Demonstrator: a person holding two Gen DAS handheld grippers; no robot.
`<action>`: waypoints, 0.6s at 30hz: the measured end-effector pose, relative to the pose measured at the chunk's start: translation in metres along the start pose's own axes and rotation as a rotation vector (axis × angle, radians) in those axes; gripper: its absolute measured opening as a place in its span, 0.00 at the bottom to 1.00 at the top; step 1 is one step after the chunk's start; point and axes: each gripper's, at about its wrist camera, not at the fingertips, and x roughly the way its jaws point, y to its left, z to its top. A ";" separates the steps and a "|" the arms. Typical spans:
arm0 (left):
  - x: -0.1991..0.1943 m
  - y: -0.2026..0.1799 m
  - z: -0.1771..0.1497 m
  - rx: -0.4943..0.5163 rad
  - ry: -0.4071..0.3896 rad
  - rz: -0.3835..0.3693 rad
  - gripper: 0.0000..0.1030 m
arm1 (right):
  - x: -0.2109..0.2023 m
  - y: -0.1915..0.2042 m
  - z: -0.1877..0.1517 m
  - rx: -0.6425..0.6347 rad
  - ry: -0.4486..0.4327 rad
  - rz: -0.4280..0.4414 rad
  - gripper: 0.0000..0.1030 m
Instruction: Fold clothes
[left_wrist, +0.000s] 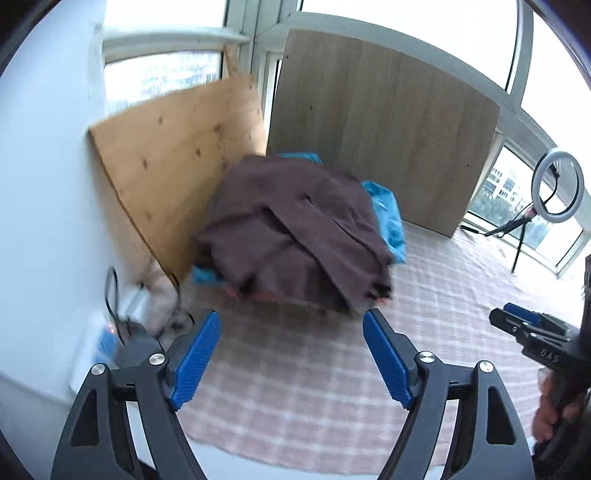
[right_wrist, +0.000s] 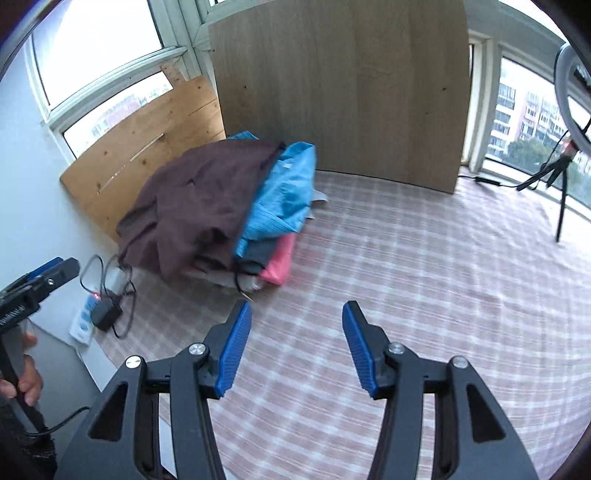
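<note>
- Left wrist view: your left gripper (left_wrist: 291, 321) has its blue ribbed pads spread wide with nothing between them, over the pink-and-white checked cloth (left_wrist: 295, 387).
- The pile of folded clothes (left_wrist: 295, 236), with a dark brown garment (left_wrist: 288, 221) on top and bright blue fabric (left_wrist: 386, 218) showing beneath, sits just beyond the fingertips, not touching them.
- Behind the pile, a light plywood sheet (left_wrist: 173, 155) and a grey-brown wood-grain board (left_wrist: 380, 122) lean upright.
- Right of the pile, your right gripper (left_wrist: 517, 317) shows at the frame edge.
- Right wrist view: your right gripper (right_wrist: 295, 314) is also spread and empty over the checked cloth (right_wrist: 406, 295).
- The pile (right_wrist: 214, 214) lies ahead and left of the pads, with brown on top, then blue, dark grey and pink layers (right_wrist: 280, 262).
- Left of the pile lie a white power strip (right_wrist: 83, 321) and black cables (right_wrist: 122, 291); your left gripper (right_wrist: 55, 269) is at the edge.
</note>
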 end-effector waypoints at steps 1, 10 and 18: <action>-0.002 -0.005 -0.005 -0.012 0.005 0.005 0.76 | -0.006 -0.006 -0.003 -0.005 -0.002 0.008 0.50; -0.035 -0.062 -0.052 -0.069 -0.008 0.069 0.76 | -0.042 -0.054 -0.037 -0.046 -0.011 0.038 0.51; -0.061 -0.108 -0.082 -0.091 -0.032 0.097 0.76 | -0.064 -0.092 -0.074 -0.071 -0.013 0.059 0.52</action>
